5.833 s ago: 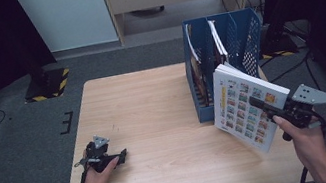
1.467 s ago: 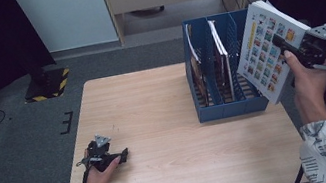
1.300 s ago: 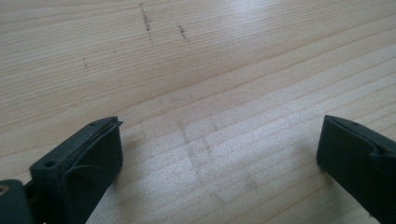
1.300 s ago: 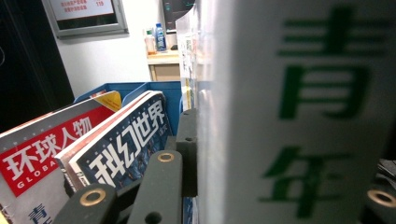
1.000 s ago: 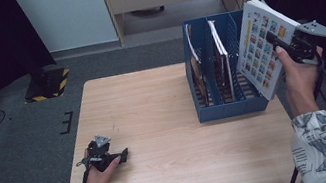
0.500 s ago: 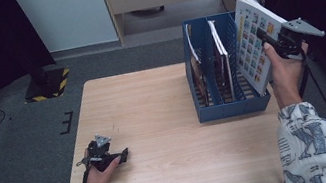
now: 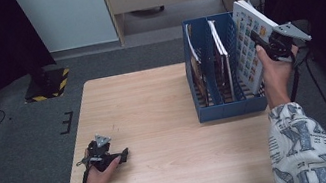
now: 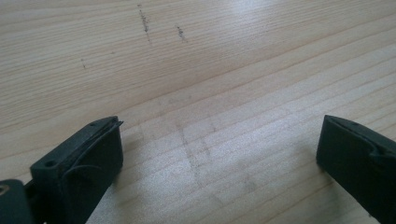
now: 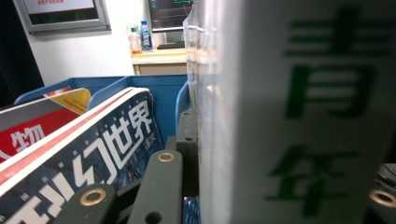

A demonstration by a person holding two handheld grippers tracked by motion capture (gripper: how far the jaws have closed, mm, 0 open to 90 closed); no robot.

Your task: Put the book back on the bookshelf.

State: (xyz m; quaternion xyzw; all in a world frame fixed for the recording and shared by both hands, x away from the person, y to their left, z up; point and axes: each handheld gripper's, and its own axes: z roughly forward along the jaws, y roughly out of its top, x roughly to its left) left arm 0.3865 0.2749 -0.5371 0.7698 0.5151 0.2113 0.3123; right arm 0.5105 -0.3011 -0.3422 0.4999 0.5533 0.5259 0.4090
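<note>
At the right of the high view, a thick white picture-covered book [image 7: 250, 45] is pinched by the right gripper [image 7: 264, 44] above the blue plastic file rack [image 7: 228, 106], its rightmost slot; lowering straight is called for. The left gripper [image 7: 120, 157] rests spread.

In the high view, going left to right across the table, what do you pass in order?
Left gripper resting on the table → blue file rack with books standing in it → white book clamped in the right gripper, tilted over the rack's right end.
</note>
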